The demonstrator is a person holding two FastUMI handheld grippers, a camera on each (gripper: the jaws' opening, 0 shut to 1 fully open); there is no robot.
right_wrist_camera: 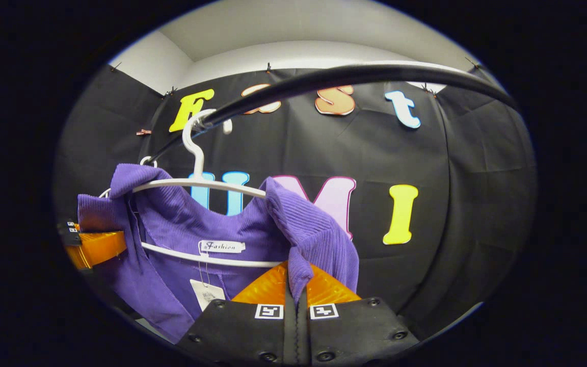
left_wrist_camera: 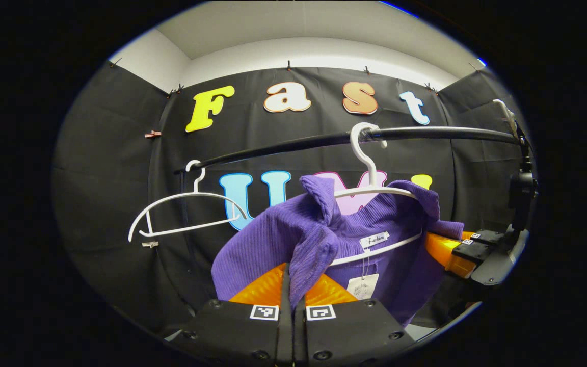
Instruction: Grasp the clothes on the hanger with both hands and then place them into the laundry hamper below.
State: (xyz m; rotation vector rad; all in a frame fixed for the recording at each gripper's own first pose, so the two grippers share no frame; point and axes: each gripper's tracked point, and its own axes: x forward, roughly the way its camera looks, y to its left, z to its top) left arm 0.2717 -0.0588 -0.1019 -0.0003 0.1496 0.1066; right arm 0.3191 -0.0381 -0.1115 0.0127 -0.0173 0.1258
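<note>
On the black rail point(left_wrist_camera: 426, 133), a purple ribbed sweater point(left_wrist_camera: 273, 239) hangs collar-up from its white hanger point(left_wrist_camera: 370, 173); the left gripper point(left_wrist_camera: 293, 285) and right gripper point(right_wrist_camera: 297, 285) each pinch a shoulder.

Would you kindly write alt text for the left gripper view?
The left tool is shut on a purple sweater hanging on a white hanger from a black rail; an empty hanger hangs beside it.
</note>
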